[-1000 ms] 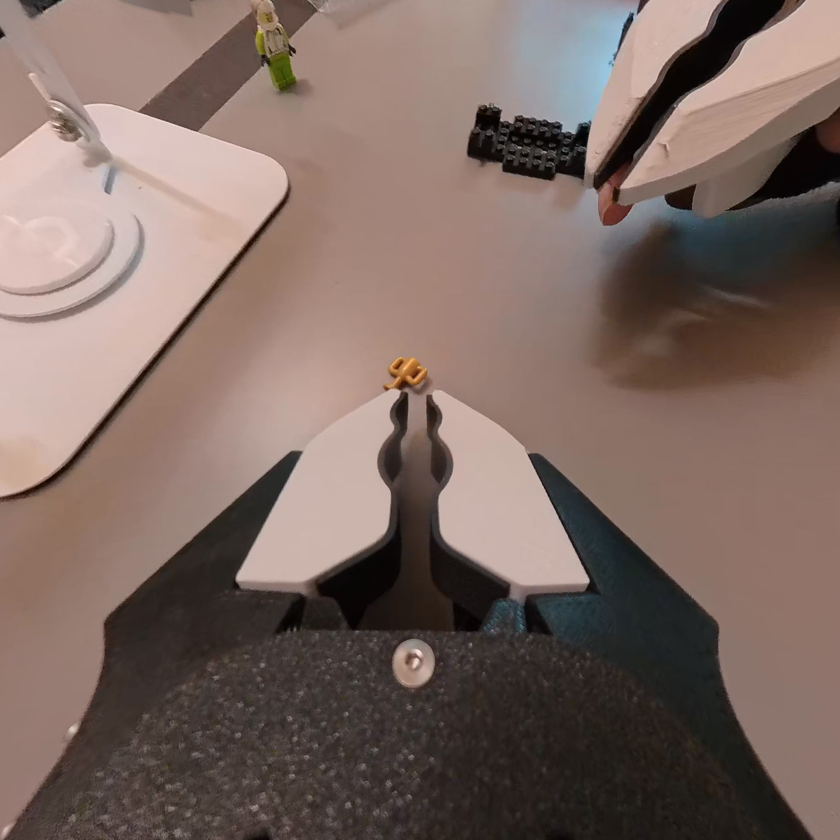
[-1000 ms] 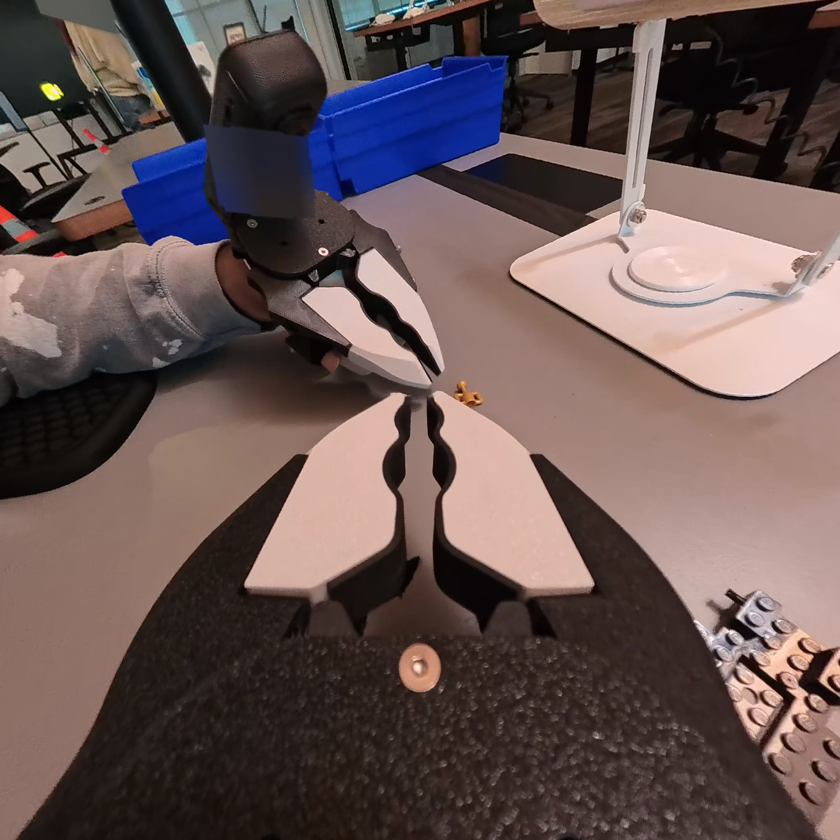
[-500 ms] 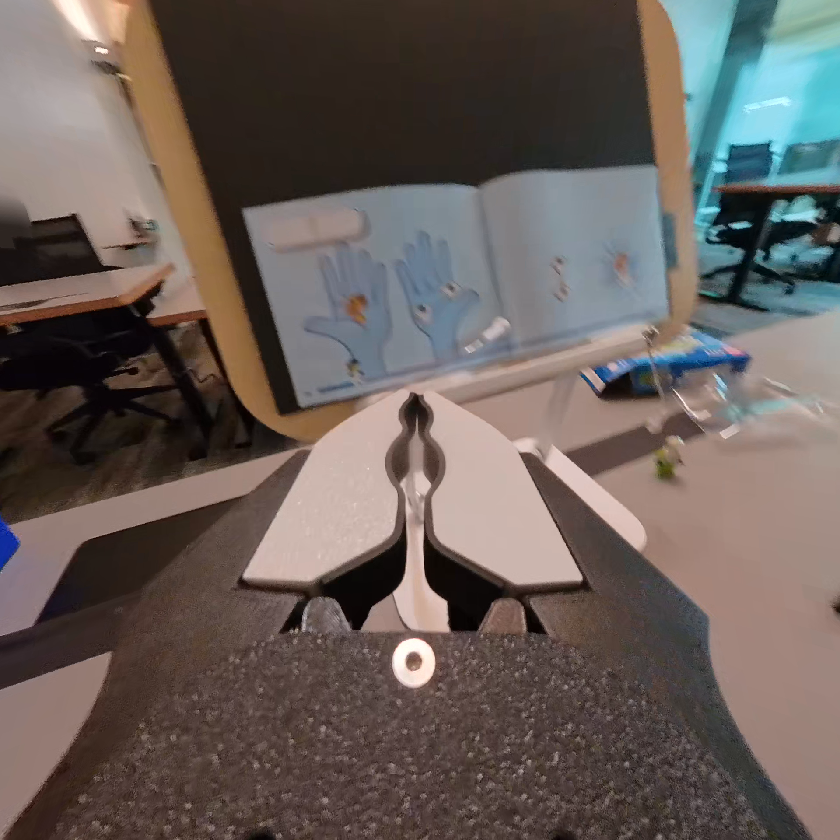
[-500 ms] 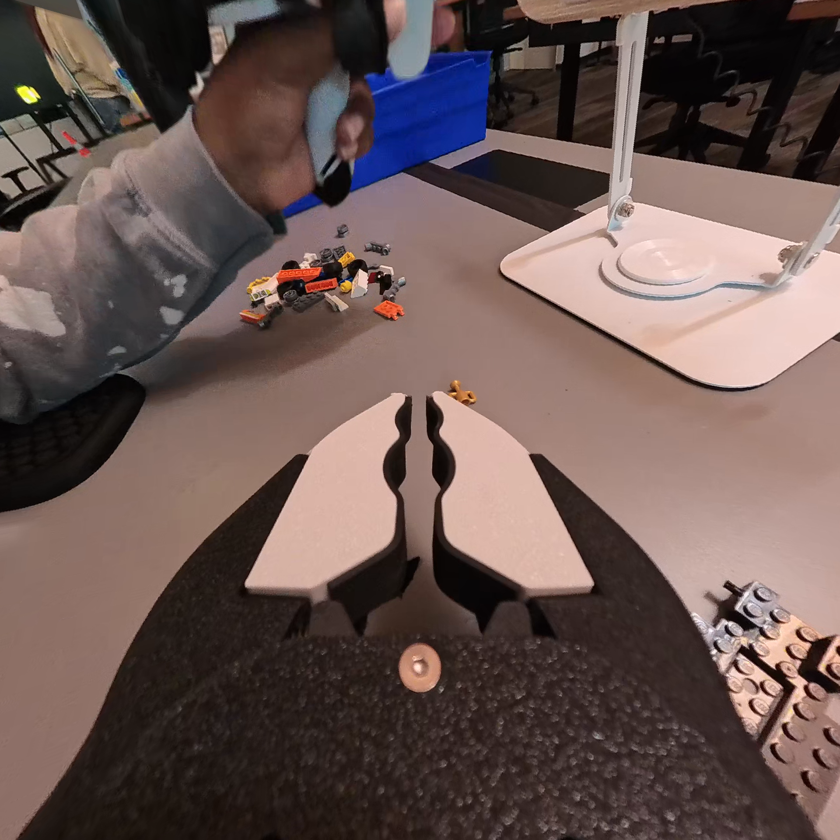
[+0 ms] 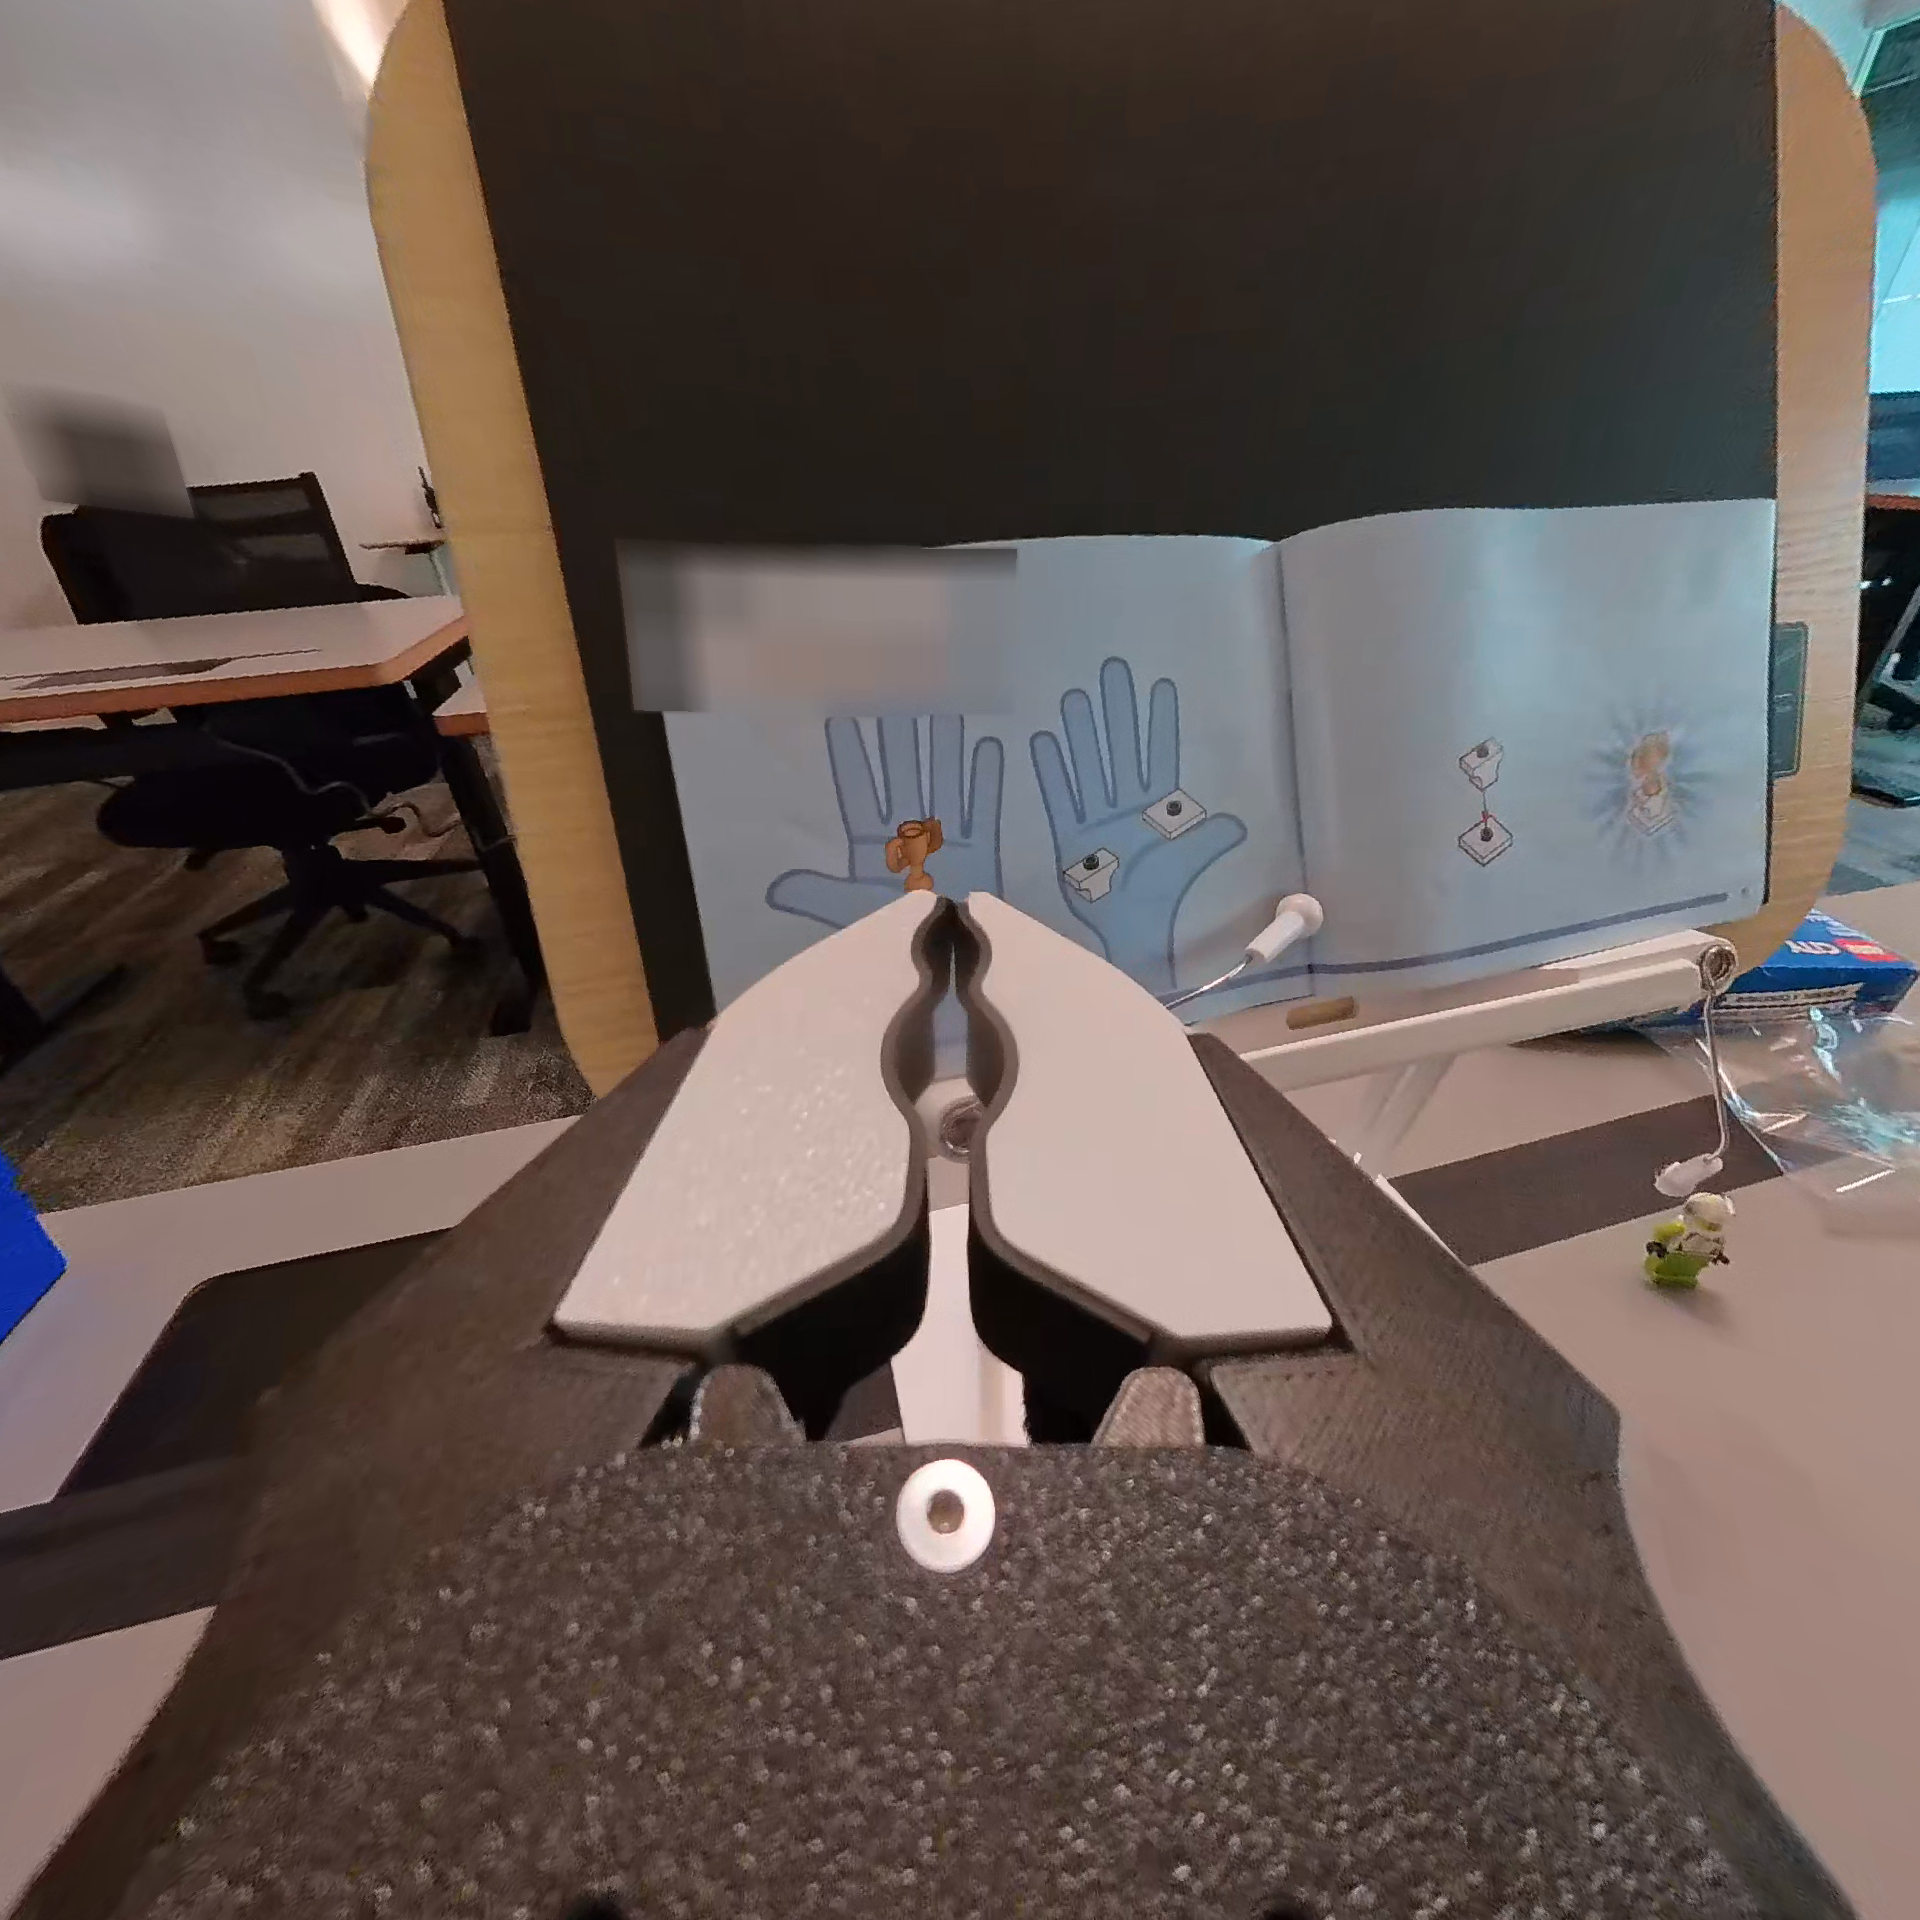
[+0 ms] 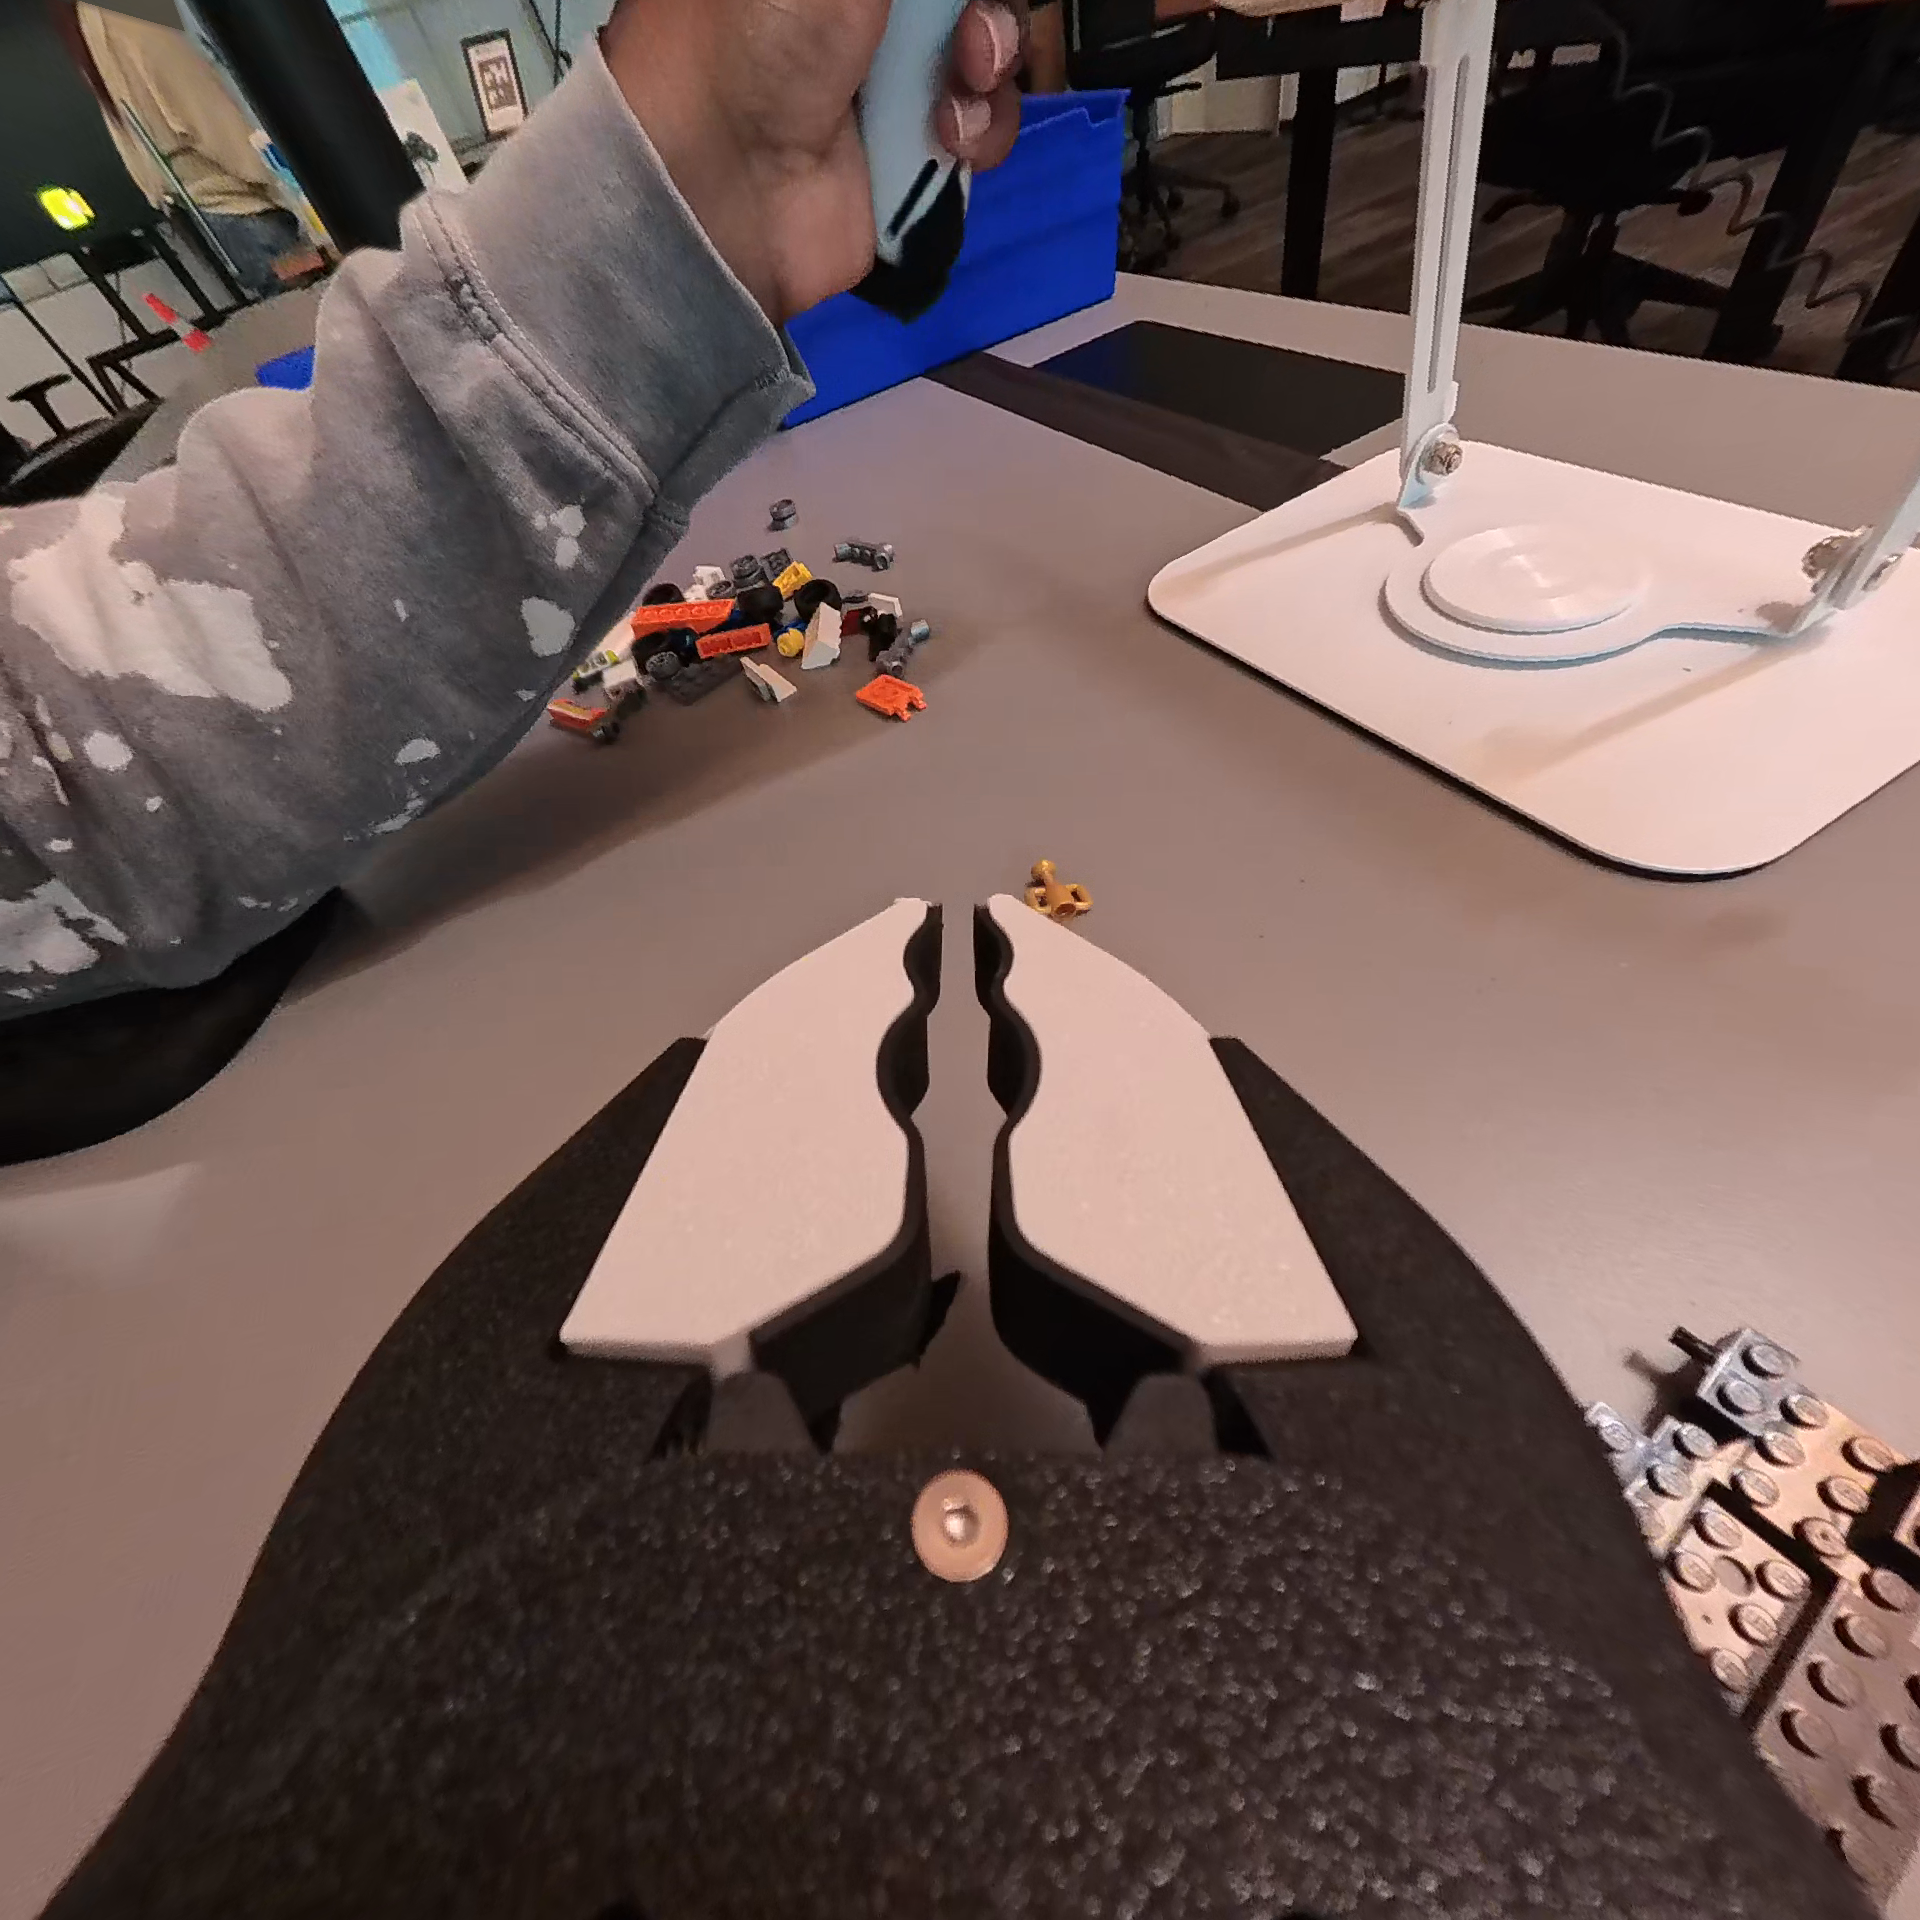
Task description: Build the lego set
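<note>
My left gripper [image 5: 945,906] is shut and empty, raised off the table and facing the open instruction booklet [image 5: 1351,727] on its stand. My right gripper [image 6: 958,912] is low over the grey table, its jaws a narrow gap apart and empty. A small gold trophy piece [image 6: 1058,894] lies on the table just beyond its right fingertip, not touched. A pile of loose bricks [image 6: 748,634] lies farther left. A black and grey studded build [image 6: 1787,1538] sits at the lower right. A green and white minifigure [image 5: 1683,1242] stands on the table at the right.
The white stand base [image 6: 1558,675] fills the far right of the table. A hand [image 6: 790,135] and grey sleeve [image 6: 364,540] reach across the upper left. A blue bin [image 6: 1018,249] sits behind. A clear plastic bag [image 5: 1829,1091] and a blue box [image 5: 1808,966] lie beside the stand. Spacing between my two grippers at the tips: around 30 cm.
My left gripper has lifted away from the gold piece, tilted up to face the booklet and shut its jaws. The right gripper has barely moved.
</note>
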`<state>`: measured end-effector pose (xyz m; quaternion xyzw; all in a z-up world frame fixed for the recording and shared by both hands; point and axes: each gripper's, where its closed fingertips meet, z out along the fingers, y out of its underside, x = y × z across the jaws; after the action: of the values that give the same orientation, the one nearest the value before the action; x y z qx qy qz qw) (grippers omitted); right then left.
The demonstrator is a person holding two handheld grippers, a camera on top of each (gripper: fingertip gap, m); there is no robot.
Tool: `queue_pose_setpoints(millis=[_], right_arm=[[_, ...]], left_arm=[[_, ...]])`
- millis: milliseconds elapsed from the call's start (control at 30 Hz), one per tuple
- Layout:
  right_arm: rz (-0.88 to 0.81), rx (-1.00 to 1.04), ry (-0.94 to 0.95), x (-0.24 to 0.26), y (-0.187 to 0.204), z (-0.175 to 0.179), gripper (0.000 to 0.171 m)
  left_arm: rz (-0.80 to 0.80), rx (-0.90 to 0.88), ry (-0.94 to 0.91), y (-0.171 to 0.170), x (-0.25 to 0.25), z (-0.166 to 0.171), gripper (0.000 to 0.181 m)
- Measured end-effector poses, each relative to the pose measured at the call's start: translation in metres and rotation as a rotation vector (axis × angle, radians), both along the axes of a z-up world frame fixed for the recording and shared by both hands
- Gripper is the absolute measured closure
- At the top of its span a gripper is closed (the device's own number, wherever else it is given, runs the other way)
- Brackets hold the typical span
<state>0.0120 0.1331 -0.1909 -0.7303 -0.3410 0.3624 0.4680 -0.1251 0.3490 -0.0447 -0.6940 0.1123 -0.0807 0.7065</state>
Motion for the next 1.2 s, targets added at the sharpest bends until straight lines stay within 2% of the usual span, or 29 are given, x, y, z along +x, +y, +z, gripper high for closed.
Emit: queue_pose_setpoints(millis=[367,1200], right_arm=[[0.012,-0.017,0.003,-0.002,-0.001,-0.003,0.166],[0.011,-0.032,0.0,-0.002,-0.002,-0.005,0.165]], left_arm=[[-0.062,-0.018,0.026,0.0,0.025,-0.014,0.181],[-0.122,0.023,0.033,0.001,0.06,-0.012,0.181]])
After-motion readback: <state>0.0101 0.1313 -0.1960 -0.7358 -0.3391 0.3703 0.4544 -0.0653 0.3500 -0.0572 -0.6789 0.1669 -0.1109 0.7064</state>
